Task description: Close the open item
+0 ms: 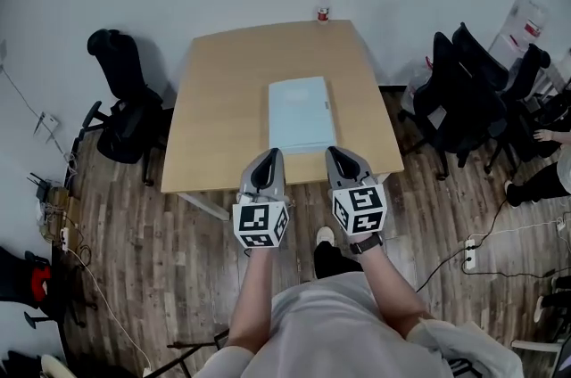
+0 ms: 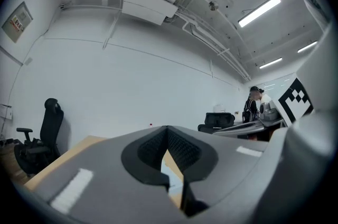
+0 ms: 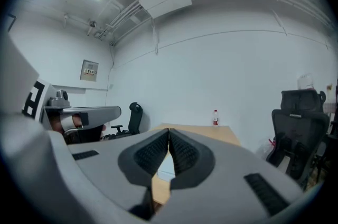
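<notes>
A pale blue-white flat rectangular item (image 1: 302, 113) lies on the wooden table (image 1: 223, 100), right of the middle; from above it looks flat, and I cannot tell whether a lid or cover is raised. My left gripper (image 1: 268, 159) hovers at the table's front edge just short of the item's near left corner, jaws shut and empty. My right gripper (image 1: 335, 157) is level with it at the near right corner, also shut on nothing. In the left gripper view the left gripper (image 2: 167, 132) has its pads pressed together, as does the right gripper (image 3: 169, 134) in its own view.
A small water bottle (image 1: 323, 6) stands at the table's far edge, also seen as the bottle (image 3: 215, 118). A black office chair (image 1: 125, 113) is left of the table, several black chairs (image 1: 464, 100) right of it. A person's hand (image 1: 544, 135) shows at the far right.
</notes>
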`<action>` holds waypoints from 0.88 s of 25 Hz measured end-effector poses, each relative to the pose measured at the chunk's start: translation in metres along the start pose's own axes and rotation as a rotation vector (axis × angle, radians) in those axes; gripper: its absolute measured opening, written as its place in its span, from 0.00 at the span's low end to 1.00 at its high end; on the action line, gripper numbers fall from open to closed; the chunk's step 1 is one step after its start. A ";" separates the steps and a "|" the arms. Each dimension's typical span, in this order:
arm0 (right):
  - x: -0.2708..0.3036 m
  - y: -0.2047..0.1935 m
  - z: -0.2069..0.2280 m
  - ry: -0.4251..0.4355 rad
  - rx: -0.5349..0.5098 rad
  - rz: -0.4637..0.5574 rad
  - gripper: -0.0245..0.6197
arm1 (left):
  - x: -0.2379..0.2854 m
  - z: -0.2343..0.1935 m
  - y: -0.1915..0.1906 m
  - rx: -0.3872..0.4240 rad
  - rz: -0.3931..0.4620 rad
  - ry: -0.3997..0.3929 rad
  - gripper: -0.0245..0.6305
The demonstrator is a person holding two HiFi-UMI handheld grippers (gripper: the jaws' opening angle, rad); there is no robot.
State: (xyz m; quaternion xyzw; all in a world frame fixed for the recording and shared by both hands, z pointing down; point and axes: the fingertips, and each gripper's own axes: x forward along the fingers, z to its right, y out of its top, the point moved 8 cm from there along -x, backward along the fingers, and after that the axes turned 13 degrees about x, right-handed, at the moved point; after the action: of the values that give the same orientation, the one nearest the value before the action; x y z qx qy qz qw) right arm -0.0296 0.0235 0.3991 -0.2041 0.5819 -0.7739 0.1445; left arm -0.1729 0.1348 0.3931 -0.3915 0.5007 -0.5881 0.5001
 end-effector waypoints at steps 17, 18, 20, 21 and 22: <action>0.168 0.036 0.129 -0.028 0.085 -0.001 0.06 | 0.231 -0.041 -0.037 0.034 -0.070 -0.119 0.05; 0.173 0.031 0.132 -0.034 0.093 -0.021 0.06 | 0.239 -0.043 -0.043 0.032 -0.085 -0.137 0.05; 0.186 0.019 0.135 -0.052 0.104 -0.056 0.06 | 0.254 -0.048 -0.053 0.044 -0.106 -0.169 0.05; 0.194 0.016 0.138 -0.065 0.109 -0.069 0.06 | 0.264 -0.051 -0.056 0.055 -0.116 -0.183 0.05; 0.201 0.014 0.142 -0.078 0.114 -0.080 0.06 | 0.276 -0.055 -0.060 0.067 -0.130 -0.198 0.05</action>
State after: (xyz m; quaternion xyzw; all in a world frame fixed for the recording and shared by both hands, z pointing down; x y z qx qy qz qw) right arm -0.1370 -0.1928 0.4499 -0.2486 0.5221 -0.8024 0.1477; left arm -0.2907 -0.1248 0.4300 -0.4625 0.4024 -0.5940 0.5209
